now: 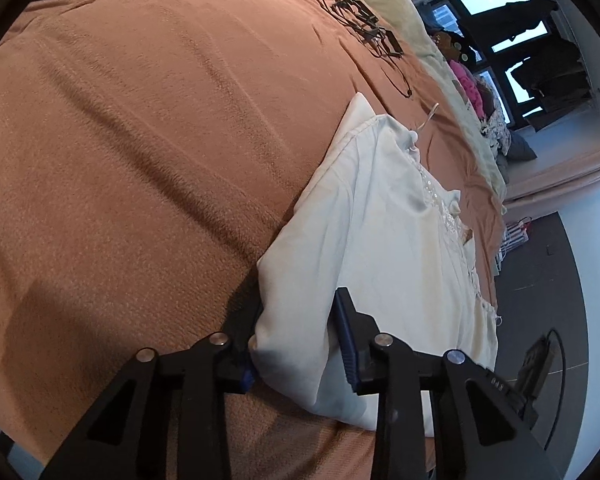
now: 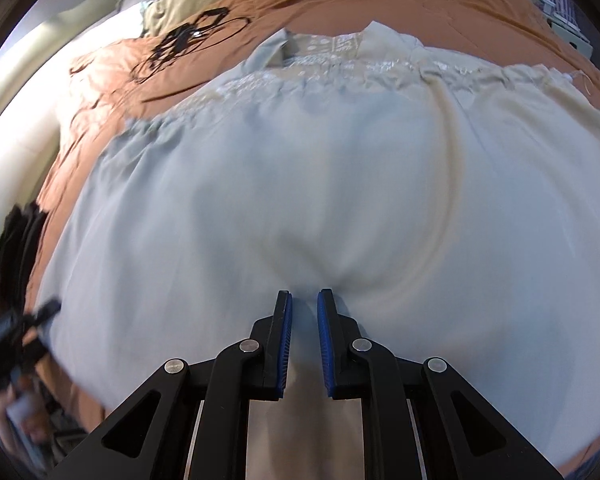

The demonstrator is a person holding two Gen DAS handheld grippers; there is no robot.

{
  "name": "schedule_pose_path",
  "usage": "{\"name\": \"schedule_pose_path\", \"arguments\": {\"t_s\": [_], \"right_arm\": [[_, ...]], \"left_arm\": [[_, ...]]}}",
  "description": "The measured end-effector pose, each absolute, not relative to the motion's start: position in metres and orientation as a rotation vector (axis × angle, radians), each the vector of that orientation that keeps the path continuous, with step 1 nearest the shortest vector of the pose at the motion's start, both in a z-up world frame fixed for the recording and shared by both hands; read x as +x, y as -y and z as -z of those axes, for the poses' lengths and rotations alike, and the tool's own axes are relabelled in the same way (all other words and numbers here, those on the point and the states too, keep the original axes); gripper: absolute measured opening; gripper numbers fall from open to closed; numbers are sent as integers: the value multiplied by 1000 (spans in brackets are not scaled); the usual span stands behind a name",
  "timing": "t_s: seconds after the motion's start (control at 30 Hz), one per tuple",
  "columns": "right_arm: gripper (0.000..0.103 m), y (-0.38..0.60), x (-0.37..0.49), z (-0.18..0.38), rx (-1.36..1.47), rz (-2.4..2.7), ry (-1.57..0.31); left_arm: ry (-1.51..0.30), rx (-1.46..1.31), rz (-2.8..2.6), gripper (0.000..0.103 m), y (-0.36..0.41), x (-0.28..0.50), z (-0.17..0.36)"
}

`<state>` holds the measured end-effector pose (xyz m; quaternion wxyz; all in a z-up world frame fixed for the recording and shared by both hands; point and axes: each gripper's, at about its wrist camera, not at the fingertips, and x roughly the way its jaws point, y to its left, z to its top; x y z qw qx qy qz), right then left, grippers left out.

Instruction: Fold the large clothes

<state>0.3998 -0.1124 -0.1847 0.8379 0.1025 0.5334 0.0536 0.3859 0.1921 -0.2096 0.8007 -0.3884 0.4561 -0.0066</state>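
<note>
On the ribbed rust bedspread [image 1: 140,140], a smooth white garment [image 2: 300,184] lies gathered.

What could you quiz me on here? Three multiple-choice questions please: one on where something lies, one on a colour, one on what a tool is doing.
1. Where does the tangle of black cords lie?
A on the floor
B on the bedspread beyond the garment
C on the garment

2. What colour is the bedspread?
A rust orange
B navy
C green

3. What is the right tool doing?
A hanging clear
B nearly shut around a bunch of the pale white garment
C holding cords

Answers: 1 B, they rest on orange cloth past the collar; 2 A, seen in both views; 3 B, cloth puckers between its blue pads.
</note>
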Motion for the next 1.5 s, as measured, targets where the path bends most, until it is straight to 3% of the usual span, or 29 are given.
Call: {"name": "schedule_pose_path", "arguments": {"t_s": [0.57, 0.77, 0.93, 1.07, 1.1, 1.27, 1.37, 1.5], "right_arm": [[10, 130, 524, 184, 200, -82, -1143], [10, 125, 539, 172, 129, -71, -1143], [11, 126, 509, 148, 178, -141, -1113], [35, 128, 475, 141, 210, -186, -1102], [37, 127, 465, 140, 223, -208, -1099], [37, 125, 413, 132, 233, -235, -1038], [22, 129, 383, 137, 275, -269, -1042], [18, 136, 344, 152, 332, -283, -1063]], "left_arm": [[-937, -853, -21, 28, -186, 383, 215], [-912, -935, 1, 20, -191, 378, 214], [-831, -937, 96, 18, -184, 377, 178], [-783, -951, 175, 17, -173, 383, 149], [-773, -955, 196, 17, -170, 385, 142], [-741, -946, 288, 16, -150, 398, 107], [-735, -912, 337, 16, -137, 405, 87], [-726, -883, 397, 16, -118, 415, 64]]}}
